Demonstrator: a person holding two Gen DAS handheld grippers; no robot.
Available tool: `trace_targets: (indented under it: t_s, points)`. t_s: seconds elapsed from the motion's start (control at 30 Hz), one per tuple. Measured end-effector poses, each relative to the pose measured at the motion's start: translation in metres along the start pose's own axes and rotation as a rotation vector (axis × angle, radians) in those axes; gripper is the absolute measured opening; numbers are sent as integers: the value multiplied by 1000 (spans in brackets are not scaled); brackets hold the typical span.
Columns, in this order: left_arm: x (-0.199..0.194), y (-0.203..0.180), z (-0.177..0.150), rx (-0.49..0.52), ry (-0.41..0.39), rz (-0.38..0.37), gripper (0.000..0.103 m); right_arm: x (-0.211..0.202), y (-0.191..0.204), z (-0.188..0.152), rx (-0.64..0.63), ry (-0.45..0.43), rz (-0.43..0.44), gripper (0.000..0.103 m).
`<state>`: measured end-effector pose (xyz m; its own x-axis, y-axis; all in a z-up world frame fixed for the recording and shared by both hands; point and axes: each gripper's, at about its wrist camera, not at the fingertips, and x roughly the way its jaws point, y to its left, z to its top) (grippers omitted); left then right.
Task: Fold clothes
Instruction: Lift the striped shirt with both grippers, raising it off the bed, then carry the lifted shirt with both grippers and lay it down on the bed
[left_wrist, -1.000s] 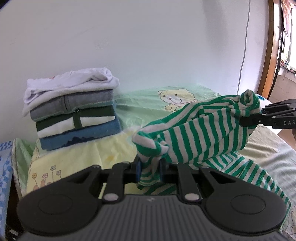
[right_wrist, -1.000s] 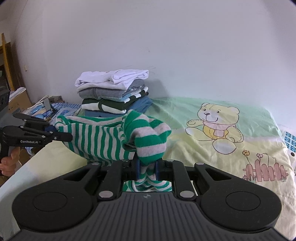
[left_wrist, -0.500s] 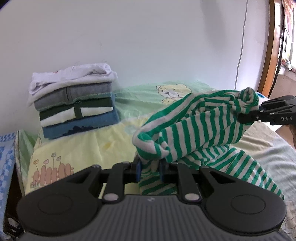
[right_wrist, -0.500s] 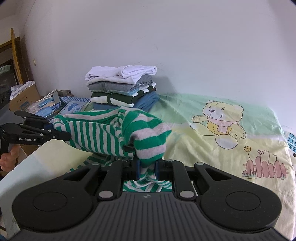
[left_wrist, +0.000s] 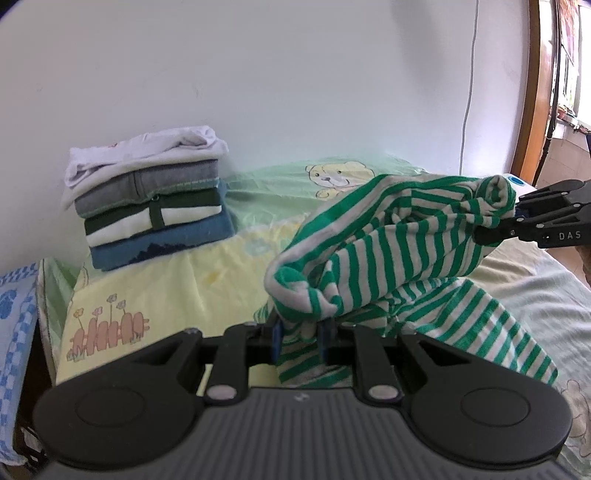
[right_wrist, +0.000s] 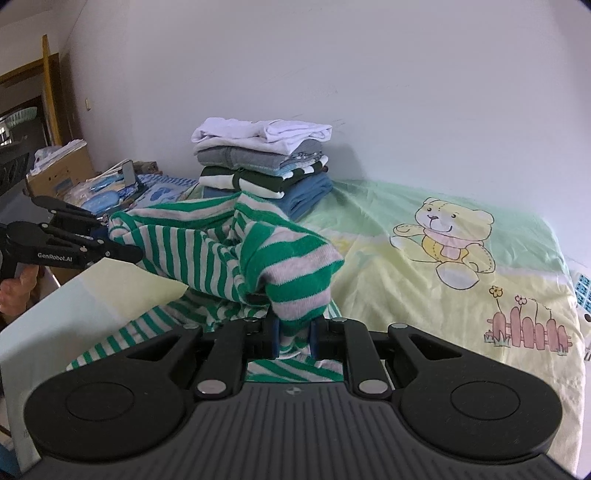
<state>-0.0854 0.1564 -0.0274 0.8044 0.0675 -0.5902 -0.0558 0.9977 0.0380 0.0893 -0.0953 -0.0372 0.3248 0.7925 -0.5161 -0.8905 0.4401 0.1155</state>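
Striped garment (left_wrist: 399, 258): centre of frame, lifted off the bed (left_wrist: 155, 280), slung between both grippers; loose tail draped toward lower right.
Left gripper (left_wrist: 300, 338): jaws closed on a bunched green-and-grey fold, bottom centre.
Right gripper (right_wrist: 293, 338): jaws pinched on the other bunched end.
Folded stack (left_wrist: 147, 199): middle left, against the wall.
Risk: thick, rolled bunches likely to slip free under tension; hanging tail likely to crease under on lowering, spoiling the fold.
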Motion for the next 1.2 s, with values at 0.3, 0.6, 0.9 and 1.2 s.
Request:
trace_targets:
  t_s: [0.3,0.6,0.9,1.2]
  points:
    - [-10,-8,-7,-4,-6,11,17,-7,5,-6,-30,13,7,15]
    - [-24,-17,-12,-12,-26,15,17,-16,11,-11,-56,25,23,15]
    - [-35,-27,-27,-17,-4,4,17,-26,19,-21,-79,54,24,15]
    - [-42,-32,-43,-22,27,5,17,-33,33,-29,-92,79,19,15]
